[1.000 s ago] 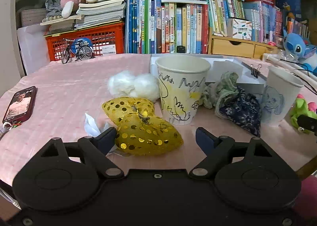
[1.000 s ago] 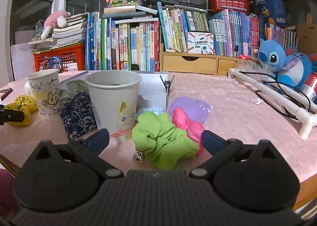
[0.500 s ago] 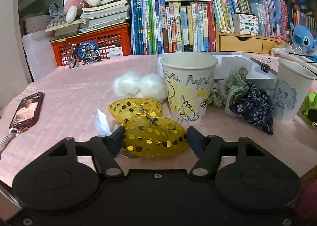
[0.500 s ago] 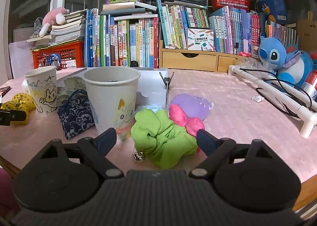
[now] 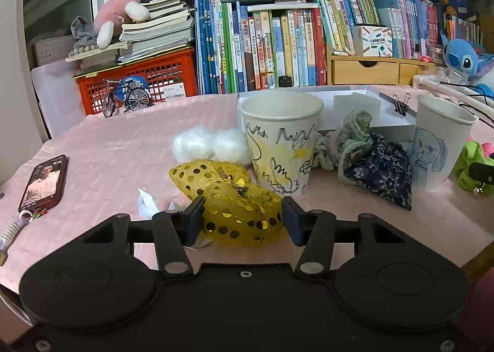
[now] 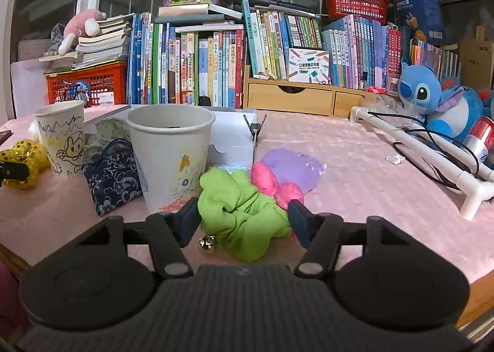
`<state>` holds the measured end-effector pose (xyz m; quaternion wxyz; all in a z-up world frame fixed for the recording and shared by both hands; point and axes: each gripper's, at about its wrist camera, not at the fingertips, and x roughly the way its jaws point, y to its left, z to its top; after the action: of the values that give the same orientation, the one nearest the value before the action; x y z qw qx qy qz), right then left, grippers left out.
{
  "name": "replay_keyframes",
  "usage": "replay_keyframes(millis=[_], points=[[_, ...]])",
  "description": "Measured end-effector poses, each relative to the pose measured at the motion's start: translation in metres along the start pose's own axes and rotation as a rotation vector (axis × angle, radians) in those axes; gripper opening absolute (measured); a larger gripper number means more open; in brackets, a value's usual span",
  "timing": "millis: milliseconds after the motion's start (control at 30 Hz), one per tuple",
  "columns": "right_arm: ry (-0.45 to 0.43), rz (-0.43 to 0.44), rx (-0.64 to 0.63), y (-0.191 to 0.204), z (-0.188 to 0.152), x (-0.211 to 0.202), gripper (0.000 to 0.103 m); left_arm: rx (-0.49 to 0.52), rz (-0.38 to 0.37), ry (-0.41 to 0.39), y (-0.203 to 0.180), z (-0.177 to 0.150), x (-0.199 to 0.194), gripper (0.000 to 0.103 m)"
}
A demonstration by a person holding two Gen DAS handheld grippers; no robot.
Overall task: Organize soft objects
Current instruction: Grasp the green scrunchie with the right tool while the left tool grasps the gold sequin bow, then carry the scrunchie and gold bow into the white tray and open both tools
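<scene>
White and teal cardboard box (image 6: 308, 65) atop the wooden drawer unit, small English print too blurred to read with certainty, upright book spines (image 6: 213, 71) carrying Chinese characters too small to make out, white label on the red plastic crate (image 5: 173, 88) illegible

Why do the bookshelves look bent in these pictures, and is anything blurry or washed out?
Left wrist view: the fisheye lens bows the row of books and the window frame outward; the gold sequin bow stays sharp, its sequins catching small glints. Right wrist view: same curving at the edges; the green scrunchie is crisp, lighting is even indoor light, dark windows behind, no strong glare.
</scene>
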<state>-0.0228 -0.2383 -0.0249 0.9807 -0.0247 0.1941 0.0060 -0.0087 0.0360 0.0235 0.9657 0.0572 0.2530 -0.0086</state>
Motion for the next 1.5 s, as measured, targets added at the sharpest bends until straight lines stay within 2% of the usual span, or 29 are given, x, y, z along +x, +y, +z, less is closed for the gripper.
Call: replay_keyframes(millis=[100, 233, 400, 500, 633, 667, 700, 833, 900, 933, 1233, 1500], points=[[-0.008, -0.007, -0.002, 0.001, 0.0, -0.002, 0.057, -0.002, -0.002, -0.004, 0.0, 0.001, -0.003, 0.05], [-0.008, -0.007, 0.002, -0.001, 0.001, -0.001, 0.056, -0.003, -0.002, -0.012, 0.001, 0.002, -0.006, 0.05], [0.009, -0.008, 0.024, -0.004, 0.0, 0.004, 0.075, -0.006, -0.001, -0.011, 0.003, 0.002, -0.007, 0.05], [0.02, -0.01, 0.01, -0.003, 0.001, 0.007, 0.081, -0.007, -0.001, -0.015, 0.003, 0.001, -0.008, 0.05], [0.038, -0.027, -0.011, 0.001, 0.001, 0.013, 0.084, -0.011, 0.001, -0.024, 0.003, 0.003, -0.01, 0.05], [0.041, -0.036, -0.018, 0.003, 0.001, 0.014, 0.08, -0.011, 0.001, -0.027, 0.004, 0.004, -0.011, 0.05], [0.04, -0.043, -0.024, 0.004, 0.002, 0.014, 0.069, -0.012, 0.001, -0.03, 0.004, 0.005, -0.012, 0.05], [0.018, -0.05, -0.032, 0.005, 0.005, 0.01, 0.047, -0.015, 0.006, -0.05, 0.006, 0.009, -0.017, 0.049], [0.001, -0.052, -0.03, 0.005, 0.008, 0.005, 0.029, -0.018, 0.012, -0.063, 0.008, 0.012, -0.02, 0.049], [-0.005, -0.051, -0.03, 0.005, 0.009, 0.004, 0.025, -0.017, 0.018, -0.072, 0.009, 0.014, -0.022, 0.049], [-0.053, -0.026, -0.024, -0.003, 0.028, -0.006, 0.023, -0.014, 0.067, -0.142, 0.024, 0.033, -0.033, 0.048], [-0.103, -0.037, -0.009, -0.018, 0.057, -0.003, 0.024, -0.031, 0.075, -0.173, 0.038, 0.054, -0.027, 0.048]])
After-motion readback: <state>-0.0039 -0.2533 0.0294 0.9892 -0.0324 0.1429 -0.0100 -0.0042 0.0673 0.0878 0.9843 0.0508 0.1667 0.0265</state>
